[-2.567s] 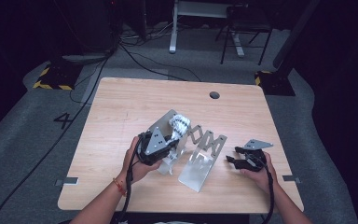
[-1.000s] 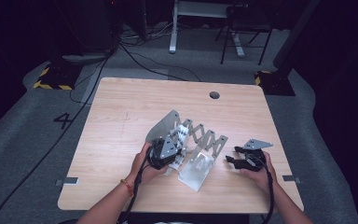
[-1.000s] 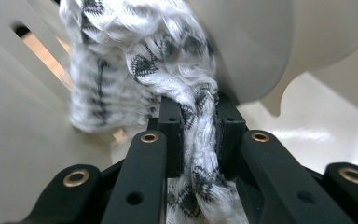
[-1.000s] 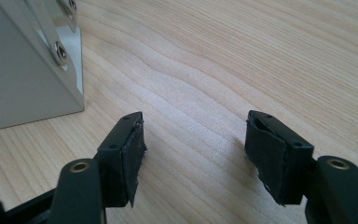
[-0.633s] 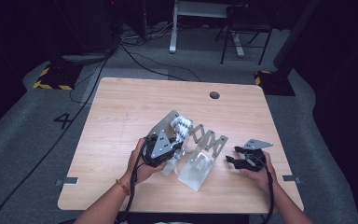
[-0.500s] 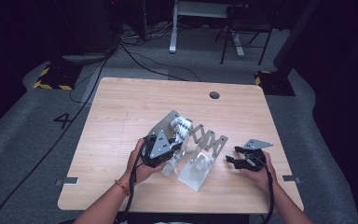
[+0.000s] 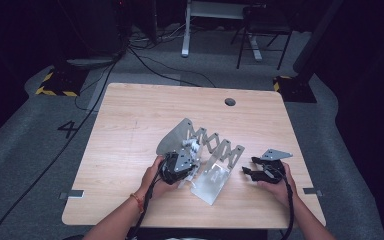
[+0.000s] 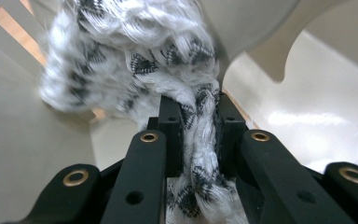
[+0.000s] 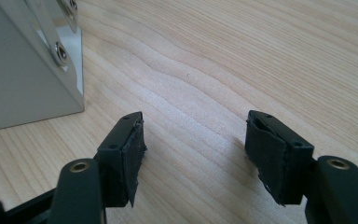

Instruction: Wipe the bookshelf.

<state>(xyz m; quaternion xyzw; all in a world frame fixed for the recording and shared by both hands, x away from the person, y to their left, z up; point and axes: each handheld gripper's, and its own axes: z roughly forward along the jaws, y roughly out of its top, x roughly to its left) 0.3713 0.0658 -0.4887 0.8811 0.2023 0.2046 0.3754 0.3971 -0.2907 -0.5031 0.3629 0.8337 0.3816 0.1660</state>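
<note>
A white rope with black flecks (image 8: 135, 60) is pinched between the jaws of my left gripper (image 8: 198, 116), which is shut on it. In the high view that left gripper (image 7: 180, 162) sits against the left end of a grey metal rack with zigzag slots (image 7: 215, 147), and the rope (image 7: 190, 146) shows as a pale bunch at the rack. Pale metal walls of the rack (image 8: 23, 140) close in around the rope. My right gripper (image 9: 196, 140) rests low over the bare wood with its jaws wide apart and nothing between them; in the high view the right gripper (image 7: 252, 173) lies just right of the rack.
The wooden table (image 7: 140, 120) has free room behind and left of the rack, with a round cable hole (image 7: 230, 102) near its far edge. A corner of the rack (image 9: 23, 79) stands left of my right gripper. Chair legs and cables lie on the floor beyond.
My left gripper shifted back and forth beside the rack with the rope held, ending slightly lower and closer against it. The right gripper has stayed in place.
</note>
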